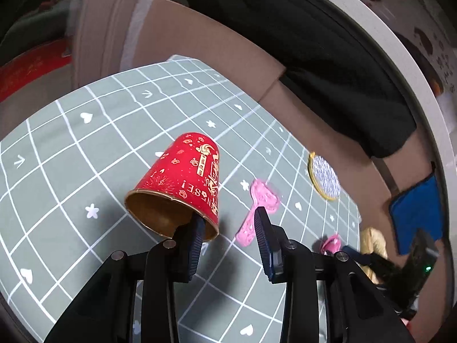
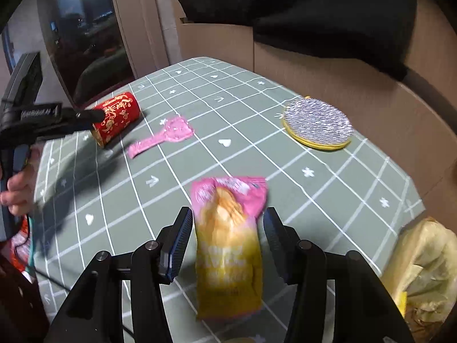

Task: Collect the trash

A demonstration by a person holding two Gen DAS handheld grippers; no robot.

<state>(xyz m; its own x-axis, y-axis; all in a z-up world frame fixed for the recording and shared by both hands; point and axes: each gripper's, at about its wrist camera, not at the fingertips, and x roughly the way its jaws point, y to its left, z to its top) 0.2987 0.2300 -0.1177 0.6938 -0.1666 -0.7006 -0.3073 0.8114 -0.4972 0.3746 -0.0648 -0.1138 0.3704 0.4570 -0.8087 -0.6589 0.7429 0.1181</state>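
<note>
A red paper cup (image 1: 182,177) with gold print lies on its side on the grey-green checked tablecloth (image 1: 71,148), mouth toward the camera. My left gripper (image 1: 228,215) is open, with one finger inside the cup's mouth and the other outside its rim, well apart from the wall. The right wrist view shows the same gripper (image 2: 95,115) at the cup (image 2: 118,117). A blurred pink and yellow snack packet (image 2: 228,245) sits between the fingers of my right gripper (image 2: 228,213), which is open. Small gaps show on both sides of the packet.
A pink comb-shaped wrapper (image 2: 162,135) lies right of the cup. A round silver pad with a yellow rim (image 2: 317,125) sits at the far right. A yellowish bag (image 2: 422,271) hangs off the table's right edge. A cardboard box (image 2: 314,65) draped in black cloth stands behind.
</note>
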